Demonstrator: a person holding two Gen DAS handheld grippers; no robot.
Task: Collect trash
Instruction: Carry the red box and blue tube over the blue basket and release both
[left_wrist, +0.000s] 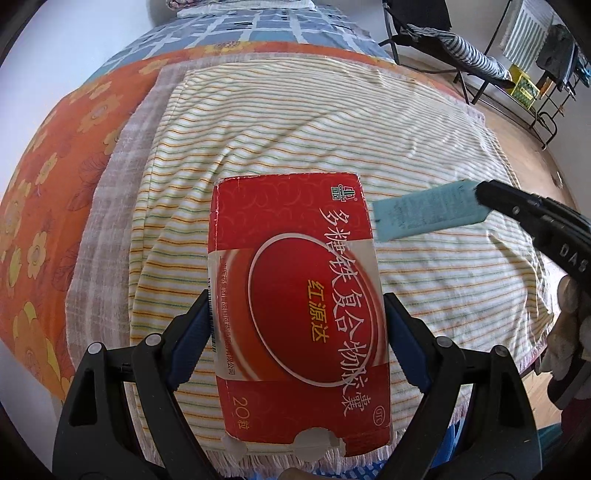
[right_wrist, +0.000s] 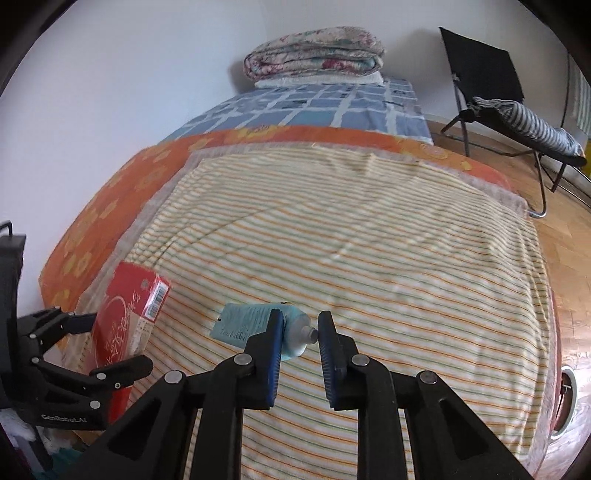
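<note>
My left gripper (left_wrist: 295, 317) is spread wide, clamping the red medicine box (left_wrist: 295, 314) between its pads, while my right gripper (right_wrist: 300, 334) pinches a blue tube (right_wrist: 258, 325) by its neck.

box (left_wrist: 295, 295): red | tube (right_wrist: 255, 325): light blue | blanket (left_wrist: 295, 129): cream, orange-green stripes

Count, both views:
- red cardboard box (left_wrist: 295, 291): 1
- light-blue squeeze tube (right_wrist: 255, 325): 1
- claws: 2, left claw (left_wrist: 295, 314) and right claw (right_wrist: 300, 332)
- bed (right_wrist: 406, 236): 1
- folded quilt (right_wrist: 314, 51): 1, at the far end
- black folding chair (right_wrist: 491, 92): 1
- striped cushion (right_wrist: 532, 125): 1
</note>
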